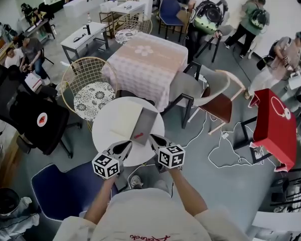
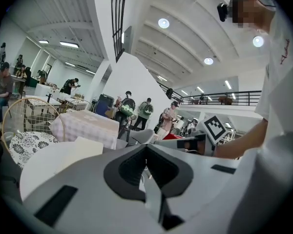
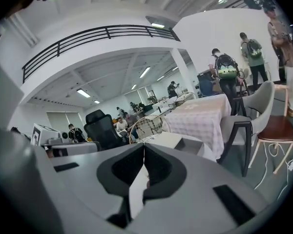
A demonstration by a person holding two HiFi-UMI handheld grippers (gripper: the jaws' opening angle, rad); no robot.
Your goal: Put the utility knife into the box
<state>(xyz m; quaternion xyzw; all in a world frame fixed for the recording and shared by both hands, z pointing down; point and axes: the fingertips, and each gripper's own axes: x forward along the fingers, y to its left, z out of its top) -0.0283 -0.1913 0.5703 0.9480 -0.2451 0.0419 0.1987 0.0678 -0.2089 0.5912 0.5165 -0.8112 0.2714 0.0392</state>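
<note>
An open box (image 1: 146, 124) with grey inner walls lies on the round white table (image 1: 105, 129), its cream lid (image 1: 124, 119) spread to the left. A small red thing (image 1: 138, 135), likely the utility knife, rests inside the box near its front edge. My left gripper (image 1: 128, 144) hovers just in front of the box, jaws shut and empty (image 2: 146, 146). To its right, my right gripper (image 1: 153, 137) is at the box's near right corner, also shut with nothing between its jaws (image 3: 144, 145). The box (image 3: 185, 143) shows beyond the right jaws.
A wire chair with a patterned cushion (image 1: 93, 97) stands left of the table, a pink-clothed table (image 1: 148, 62) behind it, grey and brown chairs (image 1: 215, 97) to the right. A blue seat (image 1: 65, 190) is at my near left. Cables (image 1: 226, 149) lie on the floor. People sit and stand further off.
</note>
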